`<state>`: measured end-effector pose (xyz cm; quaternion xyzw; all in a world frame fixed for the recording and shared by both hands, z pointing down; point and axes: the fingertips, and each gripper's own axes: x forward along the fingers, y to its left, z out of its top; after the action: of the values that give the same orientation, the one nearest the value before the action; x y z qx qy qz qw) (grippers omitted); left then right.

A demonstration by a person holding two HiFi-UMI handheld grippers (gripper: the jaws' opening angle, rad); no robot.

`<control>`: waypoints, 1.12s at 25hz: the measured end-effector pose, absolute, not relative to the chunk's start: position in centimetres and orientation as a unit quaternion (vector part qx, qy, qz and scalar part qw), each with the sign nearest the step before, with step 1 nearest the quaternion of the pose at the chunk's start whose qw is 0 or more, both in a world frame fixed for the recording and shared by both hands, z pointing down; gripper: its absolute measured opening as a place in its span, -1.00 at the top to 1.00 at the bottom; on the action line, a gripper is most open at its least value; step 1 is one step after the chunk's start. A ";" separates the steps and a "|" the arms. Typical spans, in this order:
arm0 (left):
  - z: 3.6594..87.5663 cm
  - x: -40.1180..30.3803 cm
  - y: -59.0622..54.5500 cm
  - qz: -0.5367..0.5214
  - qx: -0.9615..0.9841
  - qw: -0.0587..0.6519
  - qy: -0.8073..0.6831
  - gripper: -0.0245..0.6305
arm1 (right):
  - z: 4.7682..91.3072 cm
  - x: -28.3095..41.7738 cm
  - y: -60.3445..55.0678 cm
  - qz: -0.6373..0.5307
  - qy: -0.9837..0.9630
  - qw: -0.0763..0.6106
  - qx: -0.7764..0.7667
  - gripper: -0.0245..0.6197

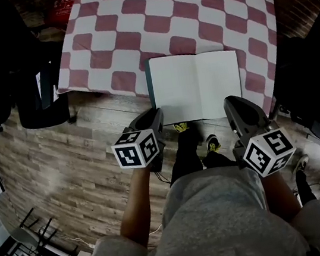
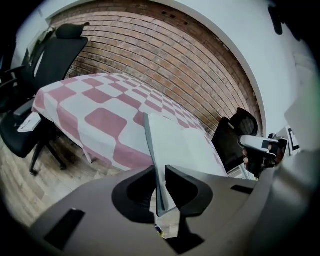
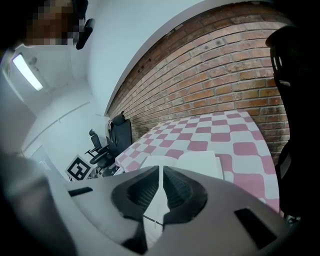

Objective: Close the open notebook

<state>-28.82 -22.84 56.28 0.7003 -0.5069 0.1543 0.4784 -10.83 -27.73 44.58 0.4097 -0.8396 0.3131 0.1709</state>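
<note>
An open notebook [image 1: 195, 85] with blank white pages lies at the near edge of the table with the red-and-white checked cloth [image 1: 132, 26]. My left gripper [image 1: 155, 116] is at the notebook's near left corner. In the left gripper view it [image 2: 161, 182] is shut on the left cover's edge, and the cover [image 2: 157, 150] stands tilted up off the cloth [image 2: 100, 120]. My right gripper [image 1: 231, 104] sits at the near right corner. In the right gripper view its jaws [image 3: 161, 185] are shut with nothing between them, just over the pages [image 3: 200, 162].
A black office chair [image 1: 40, 95] stands left of the table and another [image 1: 309, 82] at its right. The person's shoes [image 1: 181, 128] are on the wood floor just under the table's near edge. A brick wall [image 2: 165, 55] runs behind the table.
</note>
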 end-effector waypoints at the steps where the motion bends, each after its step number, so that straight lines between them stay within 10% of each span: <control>1: 55.9 -28.8 -22.8 0.154 0.701 0.476 -0.509 0.72 | 44.4 -10.6 -27.7 0.312 -0.840 0.168 0.411 0.79; 28: 46.3 -21.9 -23.9 0.149 0.758 0.379 -0.509 0.74 | 38.0 -0.1 -28.1 0.246 -0.837 0.104 0.478 0.79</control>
<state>-21.89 -23.94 46.29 0.7584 -0.5088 0.1495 0.3790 -0.08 -28.05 38.02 0.4780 -0.8367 0.2463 0.1037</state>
